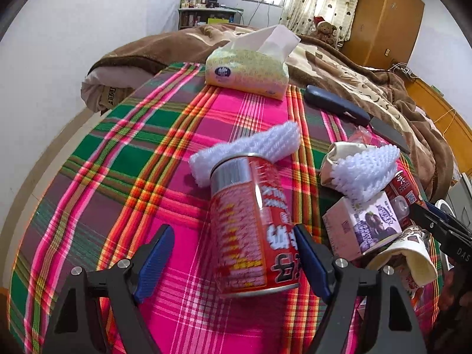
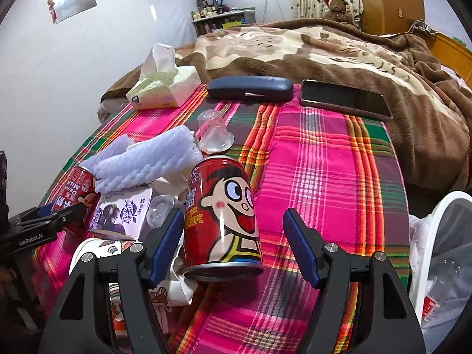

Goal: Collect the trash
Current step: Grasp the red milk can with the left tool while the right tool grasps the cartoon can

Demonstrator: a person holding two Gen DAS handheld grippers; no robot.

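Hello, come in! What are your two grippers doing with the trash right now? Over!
Left gripper open around a red can. Right gripper open around the cartoon can. Neither gripped yet. Paper cup crowds right gripper.

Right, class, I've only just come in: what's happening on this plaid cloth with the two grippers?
A person is clearing trash from the plaid cloth. The left gripper is open around one red milk can; the right gripper, also open, straddles a second red milk can with a cartoon face. Neither is clamped. A white bin waits at right.
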